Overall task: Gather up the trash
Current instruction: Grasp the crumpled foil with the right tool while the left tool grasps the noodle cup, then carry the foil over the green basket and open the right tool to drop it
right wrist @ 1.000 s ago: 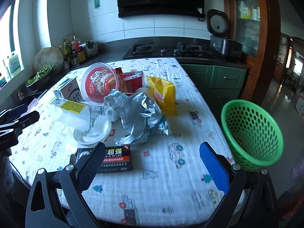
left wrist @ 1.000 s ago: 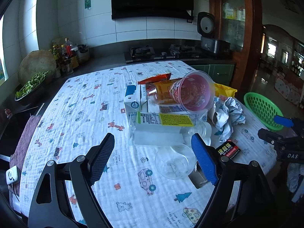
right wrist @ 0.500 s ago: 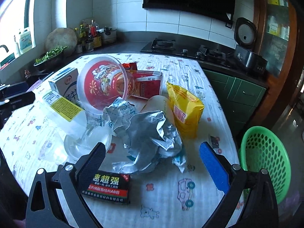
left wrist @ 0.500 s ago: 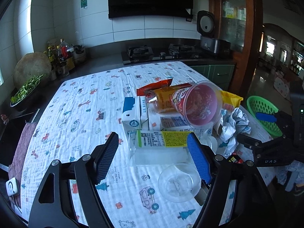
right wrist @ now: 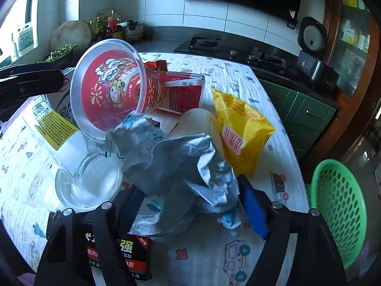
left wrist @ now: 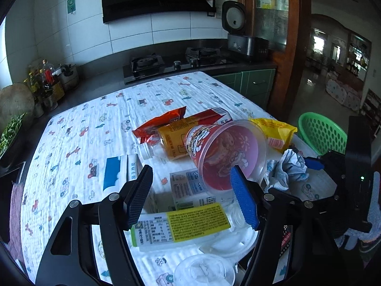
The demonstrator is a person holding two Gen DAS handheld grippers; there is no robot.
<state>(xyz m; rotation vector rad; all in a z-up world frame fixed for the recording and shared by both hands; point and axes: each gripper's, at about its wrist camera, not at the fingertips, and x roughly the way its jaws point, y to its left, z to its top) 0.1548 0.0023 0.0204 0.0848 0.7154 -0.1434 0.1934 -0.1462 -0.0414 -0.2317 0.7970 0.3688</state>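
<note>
Your right gripper [right wrist: 190,205] angles down, fingers closing around the crumpled foil wrapper [right wrist: 185,166] mid-pile. Your left gripper [left wrist: 190,195] is closing, nothing gripped, over the labelled bottle [left wrist: 181,224]. Green basket [right wrist: 338,209] sits past the surface's [right wrist: 238,257] right edge.

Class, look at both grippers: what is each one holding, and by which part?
Left gripper: closing, holding nothing. Right gripper: closing around the crumpled silver foil wrapper, at its near lower edge; firm grip cannot be told.

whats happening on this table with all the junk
A person with a gripper in each hand is clearing trash. The right gripper is closing around a crumpled silver wrapper, which sits between its jaws. The left gripper is also closing, over a clear bottle with a yellow label beside the red noodle cup. The green basket waits off the table's edge.
</note>
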